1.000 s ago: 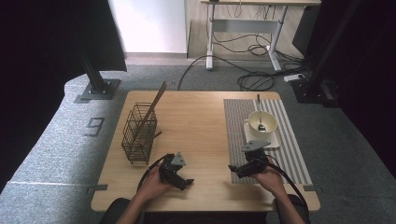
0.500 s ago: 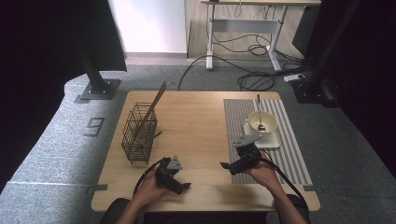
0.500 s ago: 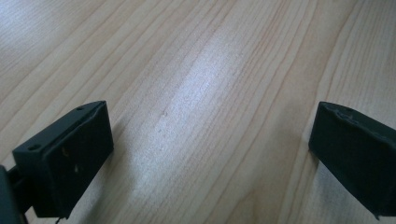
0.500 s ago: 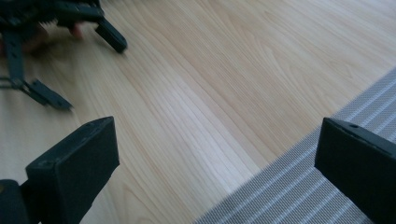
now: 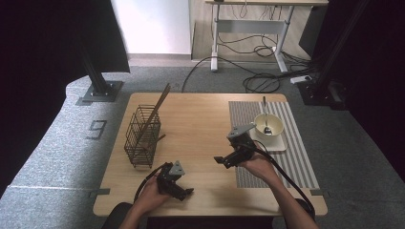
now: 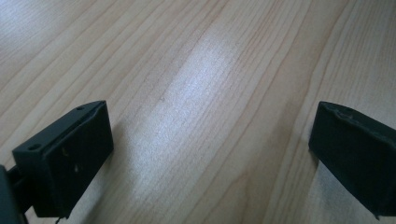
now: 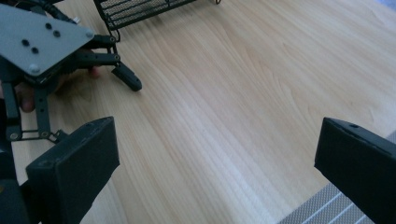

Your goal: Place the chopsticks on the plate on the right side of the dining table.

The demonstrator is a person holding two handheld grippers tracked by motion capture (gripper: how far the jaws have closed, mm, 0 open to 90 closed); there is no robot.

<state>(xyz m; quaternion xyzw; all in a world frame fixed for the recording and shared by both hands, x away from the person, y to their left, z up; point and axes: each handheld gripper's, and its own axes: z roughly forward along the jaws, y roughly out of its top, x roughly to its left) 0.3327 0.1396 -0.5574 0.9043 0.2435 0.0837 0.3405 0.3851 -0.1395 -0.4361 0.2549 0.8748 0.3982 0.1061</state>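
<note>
My left gripper point(image 5: 184, 192) rests low near the table's front edge, held in a hand. In the left gripper view it point(image 6: 210, 154) is open wide over bare wood with nothing between its jaws. My right gripper point(image 5: 223, 161) hovers near the table's middle, just left of the striped placemat point(image 5: 296, 157), pointing left. In the right gripper view it point(image 7: 215, 163) is open and empty, facing the left gripper's grey plate point(image 7: 37, 42).
A black wire basket point(image 5: 142, 137) stands at the table's left with a wooden stick point(image 5: 157, 107) leaning out of it. A cream bowl point(image 5: 267, 125) holding a spoon point(image 5: 265, 117) sits on a white plate point(image 5: 277, 144) on the placemat. The basket's base point(image 7: 140, 9) lies ahead of the right gripper.
The right gripper has moved left and a little away from the person, off the placemat onto bare wood. The left gripper has shifted slightly toward the front edge.
</note>
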